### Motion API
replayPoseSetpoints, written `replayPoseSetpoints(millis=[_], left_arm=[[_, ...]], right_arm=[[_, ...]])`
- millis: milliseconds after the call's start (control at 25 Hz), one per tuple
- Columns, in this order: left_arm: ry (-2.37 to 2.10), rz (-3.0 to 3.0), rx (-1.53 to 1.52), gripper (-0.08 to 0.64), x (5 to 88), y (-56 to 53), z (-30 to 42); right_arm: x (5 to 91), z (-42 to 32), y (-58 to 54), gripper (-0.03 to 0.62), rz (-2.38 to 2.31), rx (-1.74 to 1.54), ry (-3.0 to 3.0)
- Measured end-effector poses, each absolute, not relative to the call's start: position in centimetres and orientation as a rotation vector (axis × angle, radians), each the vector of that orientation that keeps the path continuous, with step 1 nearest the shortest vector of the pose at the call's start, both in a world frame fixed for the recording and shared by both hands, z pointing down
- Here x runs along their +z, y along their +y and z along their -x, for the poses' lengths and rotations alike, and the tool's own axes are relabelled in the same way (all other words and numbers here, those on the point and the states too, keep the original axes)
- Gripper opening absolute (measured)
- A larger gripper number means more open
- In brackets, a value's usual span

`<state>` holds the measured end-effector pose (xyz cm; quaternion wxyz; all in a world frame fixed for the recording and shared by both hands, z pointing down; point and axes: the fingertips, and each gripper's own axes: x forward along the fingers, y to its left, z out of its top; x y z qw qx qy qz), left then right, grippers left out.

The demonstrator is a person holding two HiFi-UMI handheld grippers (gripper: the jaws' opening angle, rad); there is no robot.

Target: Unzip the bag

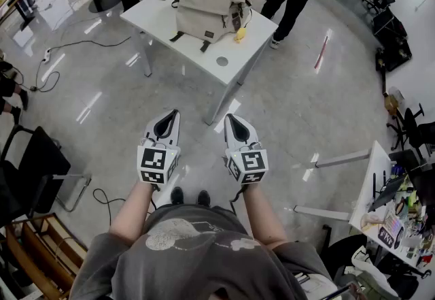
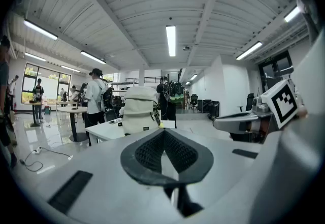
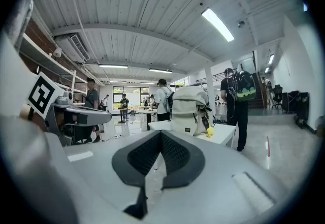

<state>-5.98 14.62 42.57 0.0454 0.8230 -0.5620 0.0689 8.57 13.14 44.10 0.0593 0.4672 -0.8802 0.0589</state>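
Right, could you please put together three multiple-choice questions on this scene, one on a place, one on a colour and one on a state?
1. Where does the backpack stand?
A. On the floor
B. On the white table
C. On a chair

2. What colour is the backpack?
A. Black
B. Red
C. Beige

3. How do the left gripper and the right gripper stand?
A. Both shut and empty
B. Both wide open
C. The left one shut on a zip pull

Answers:
1 B, since the head view shows it upright on the tabletop.
2 C, since its fabric is pale beige in every view.
3 A, since each gripper view shows its jaws together with nothing between them, well short of the table.
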Motion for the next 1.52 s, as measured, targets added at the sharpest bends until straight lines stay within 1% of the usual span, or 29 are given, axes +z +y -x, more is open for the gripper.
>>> replayPoseSetpoints(millis=[120, 680, 1120, 1520], left_arm=[[-1.716, -2.538, 0.252, 0.005, 42.9, 15.2, 6.1], [-1.71, -2.506, 0.209, 0.005, 42.7, 16.3, 6.8], [-1.67, -2.515, 0.21, 0.005, 43.7, 16.1, 8.3], [-1.604, -2.538, 0.117, 0.005, 43.1, 14.2, 10.9]], right_arm=[[44.0, -8.4, 13.5, -0.002, -1.415, 0.173, -2.662], [43.8, -8.2, 14.4, -0.002, -1.401, 0.158, -2.658], [43.0, -7.7, 14.6, 0.0, -1.513, 0.115, -2.64], [43.5, -5.5, 13.9, 0.0, -1.629, 0.118, -2.567]])
